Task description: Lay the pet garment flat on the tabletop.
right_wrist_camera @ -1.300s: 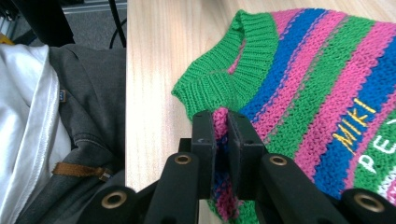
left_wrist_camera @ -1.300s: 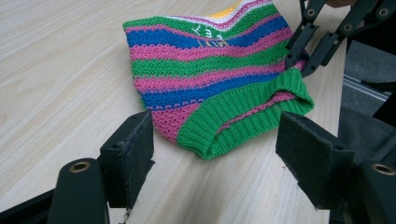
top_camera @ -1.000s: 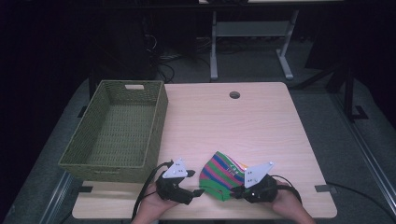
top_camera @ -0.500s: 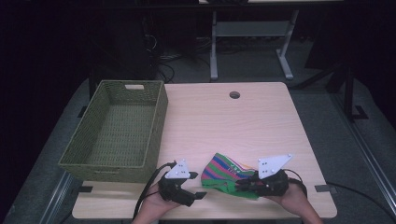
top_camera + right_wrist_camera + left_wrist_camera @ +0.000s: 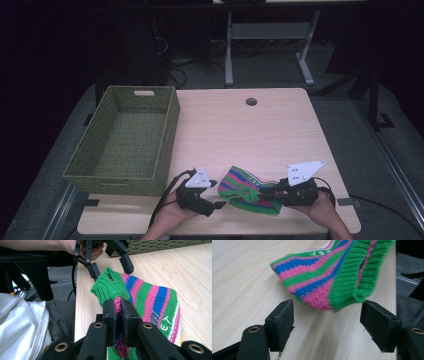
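Note:
A knitted sock (image 5: pixel 247 190) striped in green, pink and blue lies on the wooden table (image 5: pixel 240 130) near its front edge. My right gripper (image 5: pixel 266 192) comes in from the right and is shut on the sock's edge (image 5: pixel 117 308), holding that part a little off the table. The green ribbed cuff (image 5: pixel 110 287) stands up just past its jaws. My left gripper (image 5: pixel 218 195) sits at the sock's left end. Its jaws stand open (image 5: pixel 328 325), with the sock's cuff end (image 5: pixel 322 277) hanging just ahead of them and touching neither pad. The right gripper view also shows the left gripper (image 5: pixel 111 270) beyond the cuff.
A green woven basket (image 5: pixel 100 170) with nothing in it stands at the table's left side. A round cable hole (image 5: pixel 251 101) is at the table's far edge. A desk frame (image 5: pixel 267 35) stands on the floor behind. The person's lap shows below the table edge (image 5: pixel 30 322).
My right gripper has moved right and slightly up with the sock's edge in it, pulling the sock out longer. The left gripper has stayed where it was.

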`<state>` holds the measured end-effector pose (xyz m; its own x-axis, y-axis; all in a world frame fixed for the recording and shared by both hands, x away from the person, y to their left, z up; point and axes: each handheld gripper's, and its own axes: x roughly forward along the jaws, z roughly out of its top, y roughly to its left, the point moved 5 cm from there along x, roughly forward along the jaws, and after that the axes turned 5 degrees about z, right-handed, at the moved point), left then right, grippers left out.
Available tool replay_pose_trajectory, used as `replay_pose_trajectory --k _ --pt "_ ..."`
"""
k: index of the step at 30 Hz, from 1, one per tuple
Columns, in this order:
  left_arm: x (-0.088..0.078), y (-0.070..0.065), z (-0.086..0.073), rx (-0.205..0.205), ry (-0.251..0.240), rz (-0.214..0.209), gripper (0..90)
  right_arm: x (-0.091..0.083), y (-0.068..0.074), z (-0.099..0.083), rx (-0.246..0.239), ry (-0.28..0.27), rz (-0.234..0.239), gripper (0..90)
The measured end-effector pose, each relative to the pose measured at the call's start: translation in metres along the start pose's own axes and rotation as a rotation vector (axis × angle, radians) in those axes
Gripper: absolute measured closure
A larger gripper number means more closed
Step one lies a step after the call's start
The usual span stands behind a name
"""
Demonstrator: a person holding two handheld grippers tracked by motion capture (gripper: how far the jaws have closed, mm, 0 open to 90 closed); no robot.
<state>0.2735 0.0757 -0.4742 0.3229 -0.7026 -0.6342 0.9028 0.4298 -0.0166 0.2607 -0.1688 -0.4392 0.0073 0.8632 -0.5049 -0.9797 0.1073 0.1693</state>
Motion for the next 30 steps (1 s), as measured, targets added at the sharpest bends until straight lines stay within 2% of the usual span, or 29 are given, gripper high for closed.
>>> replay_pose_trajectory --k 4,5,9,12,13,14,17,22,30 --pt "0.002 0.001 0.004 0.014 -0.012 0.001 29.5 -0.004 -0.001 0.0 0.006 -0.019 0.009 82.4" --pt "0.004 0.001 0.006 0.036 -0.004 0.002 30.4 -0.005 -0.002 0.0 0.008 -0.023 0.009 82.4" --pt "0.008 0.0 0.008 0.06 -0.012 0.007 36.5 -0.007 -0.002 0.0 0.01 -0.031 0.014 82.5" --pt "0.01 0.0 0.01 0.078 -0.017 0.005 50.2 -0.009 -0.004 -0.001 0.013 -0.04 0.013 82.4" --pt "0.011 0.0 0.01 0.076 -0.02 0.004 50.2 -0.009 -0.004 -0.001 0.013 -0.04 0.013 82.4" --pt "0.012 0.001 0.012 0.076 -0.026 0.002 56.2 -0.01 -0.005 -0.002 0.022 -0.043 0.013 82.5" --pt "0.012 0.001 0.013 0.096 -0.028 0.002 65.0 -0.01 -0.006 -0.003 0.027 -0.043 0.009 82.4" --pt "0.011 0.0 0.012 0.106 -0.026 -0.009 79.0 -0.01 -0.009 -0.004 0.033 -0.029 -0.004 82.4" --pt "0.01 -0.001 0.012 0.11 -0.029 -0.023 82.1 -0.009 -0.012 -0.005 0.043 -0.006 -0.047 82.5"
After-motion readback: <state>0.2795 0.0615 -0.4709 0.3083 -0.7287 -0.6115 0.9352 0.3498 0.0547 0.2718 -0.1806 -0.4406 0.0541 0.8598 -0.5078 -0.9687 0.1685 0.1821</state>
